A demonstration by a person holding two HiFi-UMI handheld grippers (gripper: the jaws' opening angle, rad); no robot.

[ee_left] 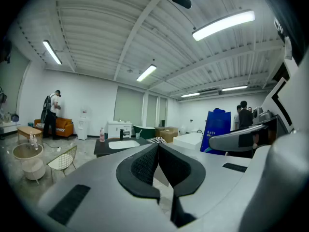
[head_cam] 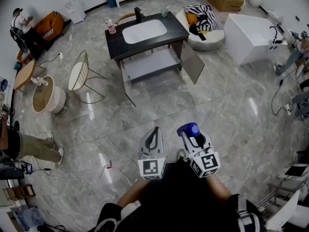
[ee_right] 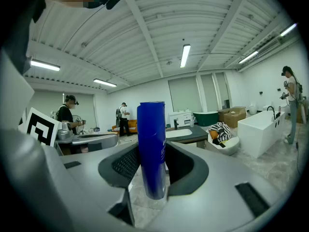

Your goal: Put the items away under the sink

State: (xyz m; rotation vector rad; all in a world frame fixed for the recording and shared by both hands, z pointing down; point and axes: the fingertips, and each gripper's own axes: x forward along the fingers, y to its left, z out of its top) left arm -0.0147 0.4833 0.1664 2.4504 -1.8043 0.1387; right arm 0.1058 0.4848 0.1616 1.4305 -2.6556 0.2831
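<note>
the right gripper [head_cam: 193, 135] pinches a blue bottle [head_cam: 189, 129] upright, its jaws pressed on the lower part of the body while most of the bottle stands above the pads [ee_right: 126, 164]. the left gripper [head_cam: 155, 129] sits at its 9 o'clock, jaws pressed together on nothing. both are held close to the person's body, well apart from the vanity [head_cam: 117, 46], which stands at 12 o'clock across bare floor. the shelf [head_cam: 150, 64] under the sink [head_cam: 145, 31] is open to view and looks bare, with a door [head_cam: 192, 62] swung out at its 3 o'clock.

risks, as i judge them:
- the grip is low on a tall, smooth bottle, so a quick swing or a tilt on the walk could let it pivot or slide out and drop on the hard floor.
- a cable [head_cam: 108, 166] trails over the floor at about 9 o'clock of the grippers; a drift left could catch a foot.
- the open door juts toward the approach; coming in from 1 o'clock could knock the bottle against its edge.
- the shelf sits low under the top, so the tall bottle could strike the edge above on the way in, or topple if let go off-vertical.
- a pink bottle [head_cam: 111, 27] stands on the top at 11 o'clock, a possible later item.
</note>
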